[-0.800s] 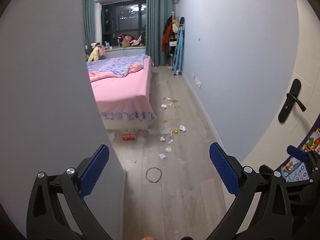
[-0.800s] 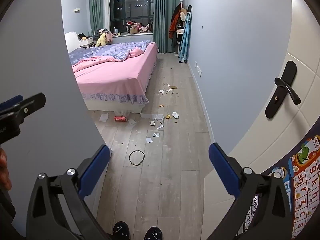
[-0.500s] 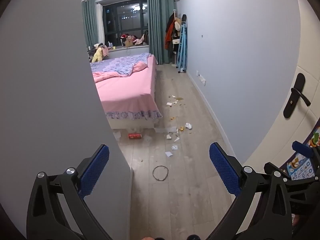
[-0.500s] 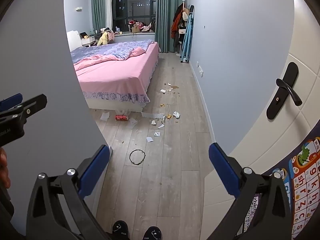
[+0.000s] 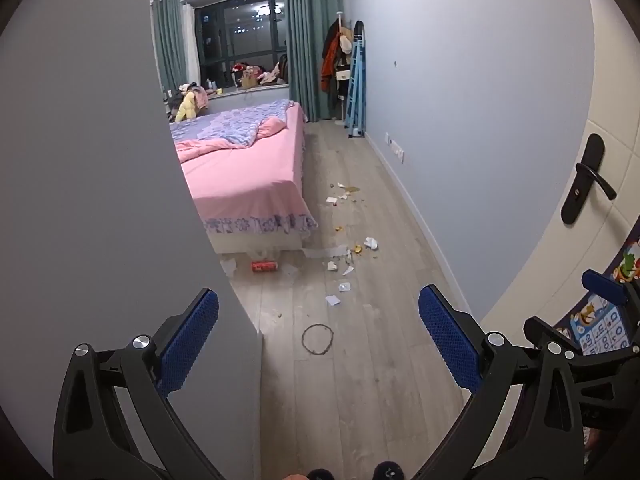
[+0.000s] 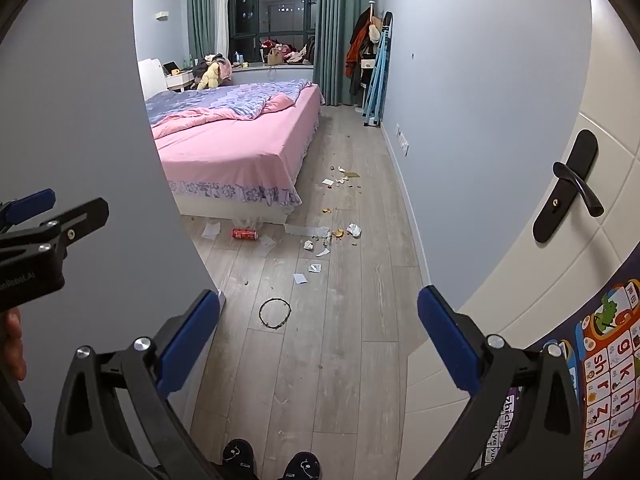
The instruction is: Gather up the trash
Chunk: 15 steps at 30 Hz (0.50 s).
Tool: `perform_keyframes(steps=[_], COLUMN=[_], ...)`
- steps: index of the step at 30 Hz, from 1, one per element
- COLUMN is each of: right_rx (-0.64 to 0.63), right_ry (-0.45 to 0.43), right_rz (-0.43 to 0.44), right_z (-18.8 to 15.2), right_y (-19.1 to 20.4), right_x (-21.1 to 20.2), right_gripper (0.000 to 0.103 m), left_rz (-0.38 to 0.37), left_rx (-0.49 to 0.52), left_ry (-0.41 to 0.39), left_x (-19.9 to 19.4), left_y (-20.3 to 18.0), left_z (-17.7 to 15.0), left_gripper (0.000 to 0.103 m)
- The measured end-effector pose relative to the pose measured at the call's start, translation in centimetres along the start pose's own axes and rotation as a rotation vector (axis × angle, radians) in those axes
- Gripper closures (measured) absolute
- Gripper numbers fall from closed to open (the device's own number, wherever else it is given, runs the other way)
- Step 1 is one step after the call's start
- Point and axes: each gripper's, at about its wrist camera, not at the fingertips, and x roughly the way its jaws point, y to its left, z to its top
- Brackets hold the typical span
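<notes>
Right wrist view: pale blue-grey walls (image 6: 480, 100) frame a bedroom w/ a light grey wood-plank floor (image 6: 320, 340), and a big bed w/ pink sheet and purple floral quilt (image 6: 228, 140) sits left of centre. A white panelled door w/ black lever handle (image 6: 568, 188) stands open at the right, a colourful alphabet poster (image 6: 604, 368) on its lower part. Trash is scattered on the floor near the bed's foot end, well ahead of both claws: a red drink can lying on its side (image 6: 244, 234), a long clear plastic wrapper (image 6: 306, 230) just right of it, white paper scraps (image 6: 300, 278) nearer the camera, a crumpled white tissue (image 6: 354, 230), bits of orange peel (image 6: 338, 233). A thin dark wire ring (image 6: 275, 312) lies flat, closest of all. Right gripper (image 6: 318, 332), black w/ blue pads, has jaws wide apart, nothing btwn them. Left wrist view: left gripper (image 5: 318, 334) likewise spread wide & empty, angled down at the floor. Toes of dark slippers (image 6: 238, 454) show at the bottom edge.
</notes>
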Motion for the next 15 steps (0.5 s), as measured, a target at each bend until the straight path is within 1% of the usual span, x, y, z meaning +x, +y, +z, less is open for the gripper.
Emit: perform_keyframes(steps=[6,15], right_rx=[0.0,-0.008], right_ry=[-0.002,-0.003], right_rz=[0.002,0.002], right_z=[-0.05,-0.09], right_y=[-0.11,-0.05], right_x=[-0.07,-0.12], right_gripper=[0.007,0.007], left_rz=[0.01,0.013], left_rx=[-0.003,-0.004], left_ry=[0.004,0.009], left_x=[-0.5,-0.56], left_y=[-0.45,0.25], left_z=[-0.01,-0.32], left_gripper=[0.006,0.006])
